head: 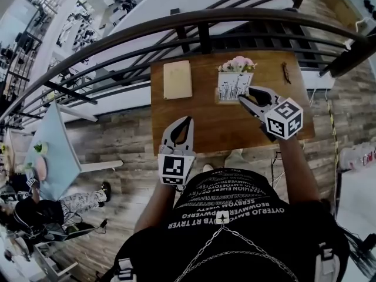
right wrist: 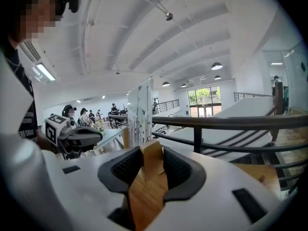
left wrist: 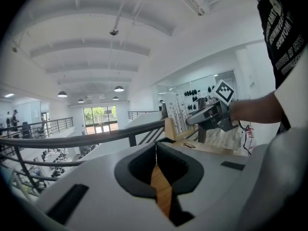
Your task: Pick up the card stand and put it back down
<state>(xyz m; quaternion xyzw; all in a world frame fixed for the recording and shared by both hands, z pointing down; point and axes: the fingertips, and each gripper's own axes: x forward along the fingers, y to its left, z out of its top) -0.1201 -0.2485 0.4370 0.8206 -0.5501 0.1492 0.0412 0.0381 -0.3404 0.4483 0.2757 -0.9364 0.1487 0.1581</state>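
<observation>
The card stand (head: 235,86) is a white printed card in a small wooden base, with pink flowers (head: 237,63) at its top, standing at the back of the wooden table (head: 205,122). My right gripper (head: 244,96) reaches it from the right. In the right gripper view the wooden base (right wrist: 150,159) fills the gap between the pads of the right gripper (right wrist: 152,150), and the card (right wrist: 139,114) rises just beyond. My left gripper (head: 187,121) hovers over the table's near edge. Its jaws meet at the tips with nothing between them (left wrist: 156,146).
A beige booklet (head: 177,79) lies at the table's back left. A small dark object (head: 286,72) lies at the back right. A black metal railing (head: 200,25) curves right behind the table, with a drop to a lower floor beyond it.
</observation>
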